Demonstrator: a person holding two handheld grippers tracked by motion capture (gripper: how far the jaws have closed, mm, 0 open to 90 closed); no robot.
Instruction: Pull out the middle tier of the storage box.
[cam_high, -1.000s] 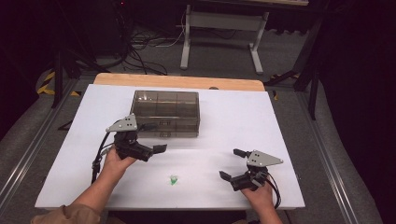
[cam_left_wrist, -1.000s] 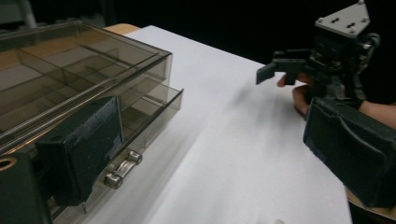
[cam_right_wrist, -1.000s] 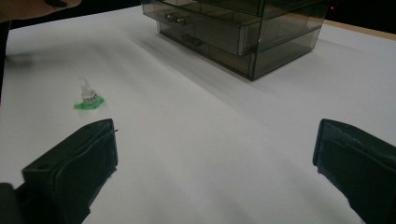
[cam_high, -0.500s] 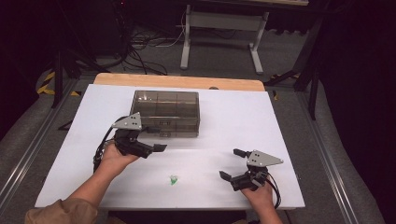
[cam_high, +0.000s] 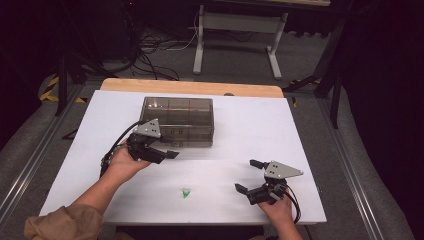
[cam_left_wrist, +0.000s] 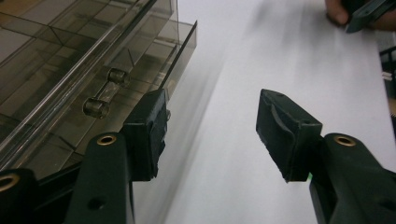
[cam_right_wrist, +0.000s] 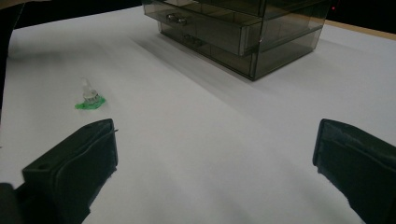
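Note:
A smoky clear drawer box (cam_high: 177, 120) stands at the back middle of the white table (cam_high: 240, 130). My left gripper (cam_high: 167, 152) lies just in front of its left front corner, pointing right. In the left gripper view the left gripper (cam_left_wrist: 212, 107) has its jaws partly apart; they have just been closing, with only bare table between them. One finger (cam_left_wrist: 147, 130) sits close by the edge of a drawer with a clear handle (cam_left_wrist: 105, 93). My right gripper (cam_high: 245, 175) rests open at the front right; in the right gripper view (cam_right_wrist: 215, 135) its jaws are wide and hold nothing.
A small clear piece on a green base (cam_high: 186, 192) stands on the table between the two hands, also at the left in the right gripper view (cam_right_wrist: 89, 100). Table legs and cables lie on the floor beyond the wooden far edge (cam_high: 190, 87).
The left gripper's jaws have drawn closer together, and the hand has crept slightly toward the box. The right gripper has kept still.

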